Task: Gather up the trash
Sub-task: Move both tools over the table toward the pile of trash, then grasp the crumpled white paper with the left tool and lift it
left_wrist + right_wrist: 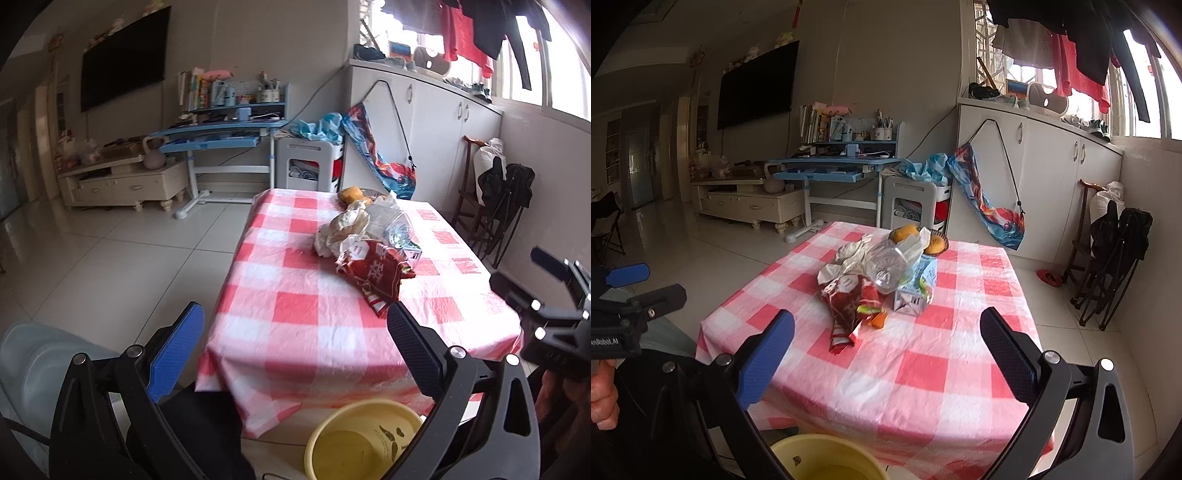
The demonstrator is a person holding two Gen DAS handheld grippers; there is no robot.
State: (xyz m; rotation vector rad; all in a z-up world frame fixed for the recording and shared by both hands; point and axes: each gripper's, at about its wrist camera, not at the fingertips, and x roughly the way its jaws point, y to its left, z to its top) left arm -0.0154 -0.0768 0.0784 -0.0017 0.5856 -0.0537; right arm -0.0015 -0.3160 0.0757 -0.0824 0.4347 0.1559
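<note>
Both grippers [295, 325] [886, 332] agape before crumpled red snack wrapper [846, 306], clear bottle [890, 267], perhaps tissue.

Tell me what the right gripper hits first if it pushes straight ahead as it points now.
Likely the red snack wrapper at the near end of the trash pile; the right gripper, jaws open, points across the checked tablecloth. Depth is uncertain.

White lettering "enRobot.AI" on left hand-held gripper [628, 291], snack wrapper print unreadable
</note>
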